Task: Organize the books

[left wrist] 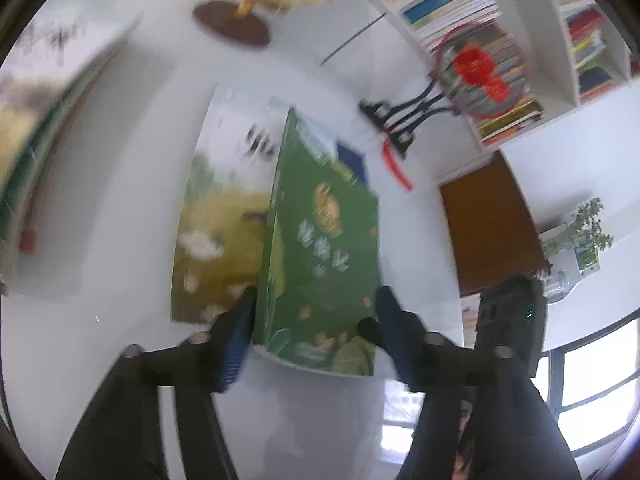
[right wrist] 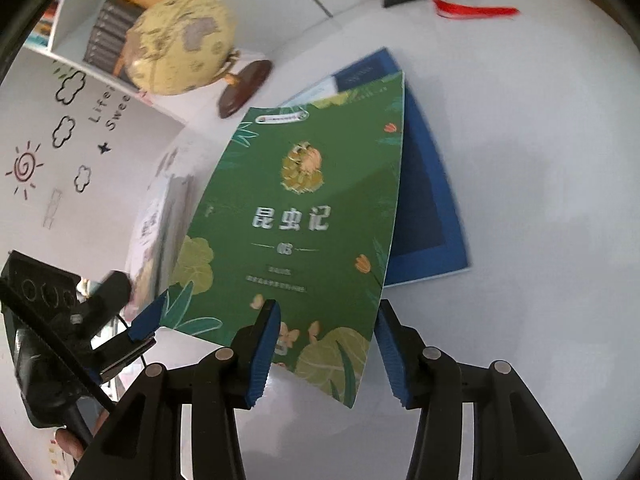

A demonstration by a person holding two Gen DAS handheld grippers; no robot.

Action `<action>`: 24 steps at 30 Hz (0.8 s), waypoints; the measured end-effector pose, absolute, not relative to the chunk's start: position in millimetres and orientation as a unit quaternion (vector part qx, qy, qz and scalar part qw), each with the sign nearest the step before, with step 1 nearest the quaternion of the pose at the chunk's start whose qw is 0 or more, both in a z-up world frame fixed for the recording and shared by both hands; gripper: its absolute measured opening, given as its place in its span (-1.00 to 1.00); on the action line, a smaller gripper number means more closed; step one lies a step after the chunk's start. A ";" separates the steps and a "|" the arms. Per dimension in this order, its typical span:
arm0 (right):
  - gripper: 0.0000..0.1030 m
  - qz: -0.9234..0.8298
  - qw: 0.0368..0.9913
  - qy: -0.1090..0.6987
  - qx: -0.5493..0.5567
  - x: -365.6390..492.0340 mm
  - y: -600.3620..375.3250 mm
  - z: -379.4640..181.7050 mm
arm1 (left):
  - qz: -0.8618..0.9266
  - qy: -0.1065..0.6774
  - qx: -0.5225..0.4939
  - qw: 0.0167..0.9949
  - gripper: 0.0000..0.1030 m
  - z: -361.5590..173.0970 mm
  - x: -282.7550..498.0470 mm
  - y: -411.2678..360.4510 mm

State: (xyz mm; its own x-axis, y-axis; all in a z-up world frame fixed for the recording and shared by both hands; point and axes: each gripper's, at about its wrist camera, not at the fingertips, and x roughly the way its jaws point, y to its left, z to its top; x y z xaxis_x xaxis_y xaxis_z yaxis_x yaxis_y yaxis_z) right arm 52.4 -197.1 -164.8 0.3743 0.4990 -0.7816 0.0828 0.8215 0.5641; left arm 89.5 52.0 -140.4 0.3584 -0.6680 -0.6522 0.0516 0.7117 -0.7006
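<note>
A green book [left wrist: 324, 248] with white Chinese title is held lifted and tilted above the white table; it also shows in the right wrist view [right wrist: 304, 216]. My left gripper [left wrist: 314, 320] has its blue-padded fingers on both sides of the book's near end, with the left pad at the spine edge. My right gripper [right wrist: 324, 344] is open, its left finger over the cover's lower edge and its right finger apart from the book. A yellow-meadow picture book [left wrist: 216, 220] lies flat under the green one. A blue book [right wrist: 424, 200] lies on the table behind it.
A yellow globe [right wrist: 184, 44] on a dark wooden base stands at the back. A black stand with a red tassel [left wrist: 396, 168] and a round red ornament sits near the white bookshelf [left wrist: 500, 40] full of books. More books [left wrist: 44, 128] lie stacked at the left.
</note>
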 end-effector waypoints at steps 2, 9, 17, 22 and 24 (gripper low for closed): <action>-0.09 0.135 0.776 0.550 0.277 53.2 -201.1 -173.0 | -0.222 0.526 -0.292 0.767 -0.23 -153.5 87.6 46.6; -0.11 0.133 0.790 0.548 0.242 54.2 -202.1 -167.6 | -0.236 0.523 -0.281 0.770 -0.68 -153.3 77.3 27.3; -0.52 0.152 0.815 0.527 0.189 49.1 -187.4 -146.2 | -0.226 0.527 -0.251 0.780 -0.72 -148.5 80.0 7.4; -0.52 0.158 0.794 0.540 0.230 50.0 -194.3 -160.8 | -0.236 0.526 -0.309 0.757 -0.76 -148.7 80.7 18.0; -0.51 0.161 0.785 0.542 0.252 46.8 -198.2 -164.0 | -0.242 0.523 -0.327 0.749 -0.76 -146.2 79.9 20.6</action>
State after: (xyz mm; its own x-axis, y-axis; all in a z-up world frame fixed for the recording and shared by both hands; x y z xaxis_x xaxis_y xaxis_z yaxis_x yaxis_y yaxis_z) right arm 46.8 -198.2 -164.0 0.3598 0.5268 -0.7701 0.0201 0.8208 0.5709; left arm 79.9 20.6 -146.2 0.3356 -0.7042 -0.6257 0.0201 0.6694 -0.7426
